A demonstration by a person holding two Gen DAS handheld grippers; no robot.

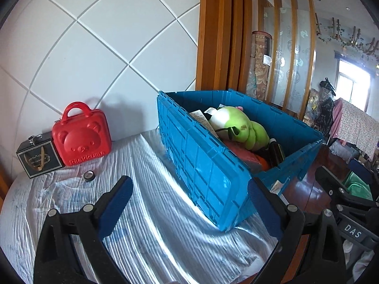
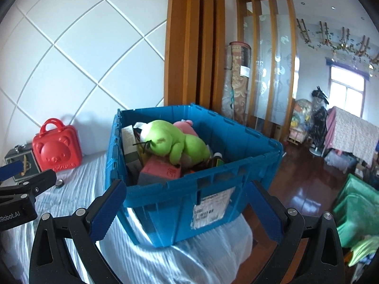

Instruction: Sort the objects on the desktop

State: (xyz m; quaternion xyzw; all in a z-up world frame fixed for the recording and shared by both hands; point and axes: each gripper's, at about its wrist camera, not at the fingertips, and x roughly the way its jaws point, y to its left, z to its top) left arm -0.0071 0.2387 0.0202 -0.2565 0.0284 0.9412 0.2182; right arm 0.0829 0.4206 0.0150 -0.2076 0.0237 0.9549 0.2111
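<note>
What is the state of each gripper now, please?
Left gripper: jaws open, holding nothing.
Right gripper: jaws open, holding nothing.

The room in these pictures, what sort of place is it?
Probably a lived-in home: a rolled rug stands by a wooden screen, laundry hangs near the window, and a crate of toys sits on the covered table.
</note>
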